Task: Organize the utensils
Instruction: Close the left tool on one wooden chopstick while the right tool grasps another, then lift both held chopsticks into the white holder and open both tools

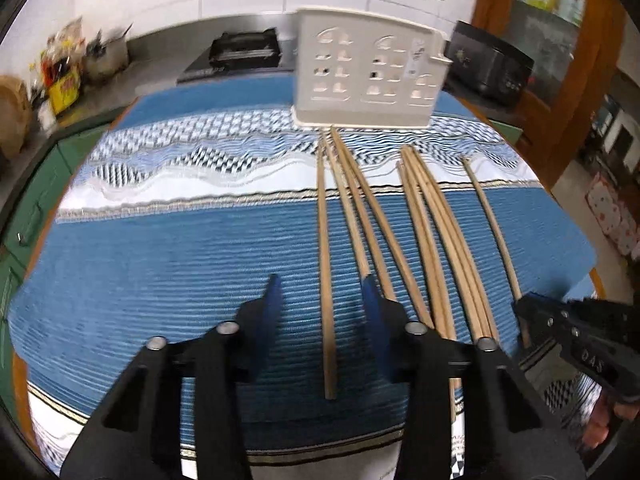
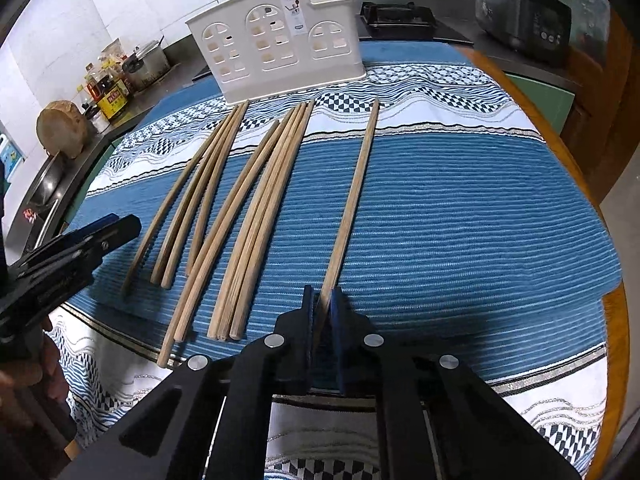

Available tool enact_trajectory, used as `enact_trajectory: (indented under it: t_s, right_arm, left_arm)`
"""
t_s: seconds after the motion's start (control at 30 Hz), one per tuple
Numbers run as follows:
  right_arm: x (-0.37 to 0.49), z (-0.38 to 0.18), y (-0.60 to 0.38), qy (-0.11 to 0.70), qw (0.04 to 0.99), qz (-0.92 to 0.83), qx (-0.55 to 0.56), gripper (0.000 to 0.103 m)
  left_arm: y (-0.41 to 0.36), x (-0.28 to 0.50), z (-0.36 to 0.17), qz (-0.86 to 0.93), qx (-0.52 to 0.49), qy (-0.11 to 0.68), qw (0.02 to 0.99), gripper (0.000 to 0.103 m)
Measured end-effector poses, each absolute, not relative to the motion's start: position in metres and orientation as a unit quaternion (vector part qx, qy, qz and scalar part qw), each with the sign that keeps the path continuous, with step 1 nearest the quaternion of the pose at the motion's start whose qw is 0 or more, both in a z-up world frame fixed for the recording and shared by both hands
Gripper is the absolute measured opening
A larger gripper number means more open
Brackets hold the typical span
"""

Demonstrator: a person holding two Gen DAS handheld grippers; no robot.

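Several wooden chopsticks [image 2: 256, 204] lie side by side on the blue patterned cloth, pointing at a white plastic utensil holder [image 2: 280, 40] at the table's far side. One chopstick [image 2: 354, 196] lies apart on the right; my right gripper [image 2: 323, 300] is shut on its near end. My left gripper [image 1: 322, 284] is open, its jaws straddling the leftmost chopstick [image 1: 324, 264] just above the cloth. The holder [image 1: 368, 76] and the other chopsticks [image 1: 436, 240] also show in the left wrist view. Each gripper shows at the edge of the other's view.
The blue and white cloth [image 2: 460, 220] covers a round wooden table [image 2: 560, 152]. Behind it a counter holds a gas stove [image 2: 396, 16], a black appliance [image 2: 520, 16], bottles and a pot [image 2: 116, 76], and a wooden board [image 2: 62, 128].
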State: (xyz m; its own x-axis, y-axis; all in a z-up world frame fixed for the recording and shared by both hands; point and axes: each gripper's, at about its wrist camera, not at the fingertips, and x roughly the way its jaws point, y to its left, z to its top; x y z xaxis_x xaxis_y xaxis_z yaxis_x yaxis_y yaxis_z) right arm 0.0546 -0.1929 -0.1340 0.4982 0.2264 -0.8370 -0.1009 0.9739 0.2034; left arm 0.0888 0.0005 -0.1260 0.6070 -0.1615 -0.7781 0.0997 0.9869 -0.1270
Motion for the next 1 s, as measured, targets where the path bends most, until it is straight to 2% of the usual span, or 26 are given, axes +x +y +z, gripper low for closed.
enact_trajectory:
  t_s: [0.2, 0.23, 0.27, 0.4, 0.47, 0.63, 0.87, 1.0]
  right_arm:
    - [0.056, -0.136, -0.193, 0.496, 0.861, 0.092, 0.065, 0.009]
    - [0.057, -0.137, -0.193, 0.496, 0.861, 0.091, 0.064, 0.009]
    - [0.057, -0.137, -0.191, 0.496, 0.862, 0.091, 0.062, 0.010]
    - [0.058, -0.137, -0.191, 0.495, 0.861, 0.094, 0.061, 0.010]
    - [0.058, -0.136, -0.192, 0.494, 0.862, 0.094, 0.059, 0.009]
    - [0.055, -0.131, -0.194, 0.486, 0.868, 0.092, 0.050, 0.007]
    - [0.041, -0.102, -0.205, 0.441, 0.892, 0.091, 0.032, 0.007]
    - [0.035, -0.074, -0.211, 0.404, 0.909, 0.094, 0.030, 0.007]
  left_arm:
    - [0.001, 0.090, -0.132, -0.082, -0.042, 0.441, 0.893, 0.031]
    - [0.000, 0.091, -0.133, -0.083, -0.040, 0.442, 0.892, 0.030]
    - [-0.001, 0.091, -0.135, -0.085, -0.042, 0.444, 0.891, 0.023]
    - [-0.001, 0.094, -0.141, -0.080, -0.043, 0.455, 0.886, 0.021]
    - [-0.003, 0.094, -0.144, -0.078, -0.036, 0.459, 0.884, 0.014]
    - [-0.005, 0.095, -0.150, -0.071, -0.016, 0.465, 0.882, 0.013]
    - [0.000, 0.096, -0.147, -0.068, -0.022, 0.462, 0.884, 0.006]
    - [-0.001, 0.096, -0.149, -0.076, -0.017, 0.467, 0.881, 0.006]
